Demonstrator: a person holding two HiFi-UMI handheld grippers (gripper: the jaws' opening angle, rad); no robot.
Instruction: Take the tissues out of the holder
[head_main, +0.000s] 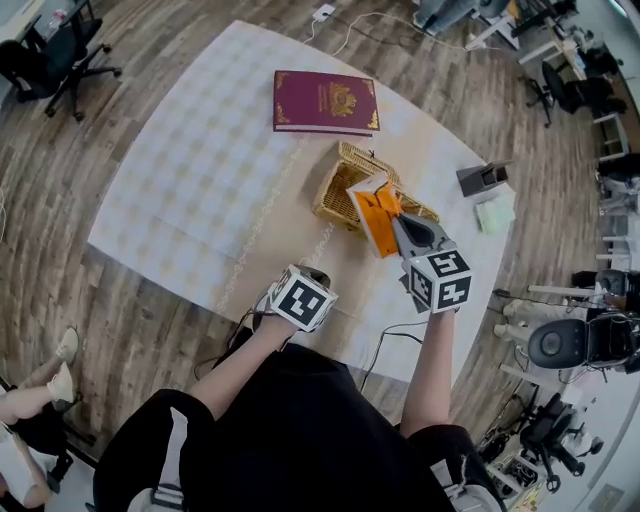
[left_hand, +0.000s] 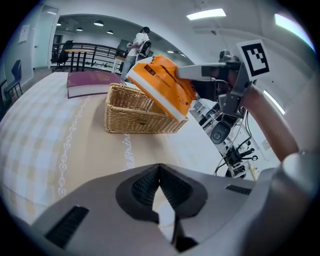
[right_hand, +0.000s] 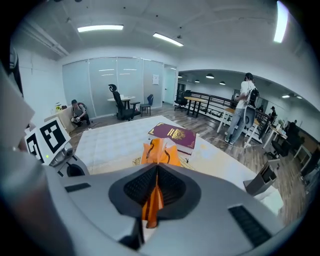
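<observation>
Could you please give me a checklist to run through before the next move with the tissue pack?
1. Right gripper shut on pack: ok.
2. Pack free of basket: cannot tell; its low edge overlaps the rim.
3. Basket upright on table: ok.
4. Left gripper shut, empty, apart from basket: ok.
5. Bare table beside basket for setting down: ok.
</observation>
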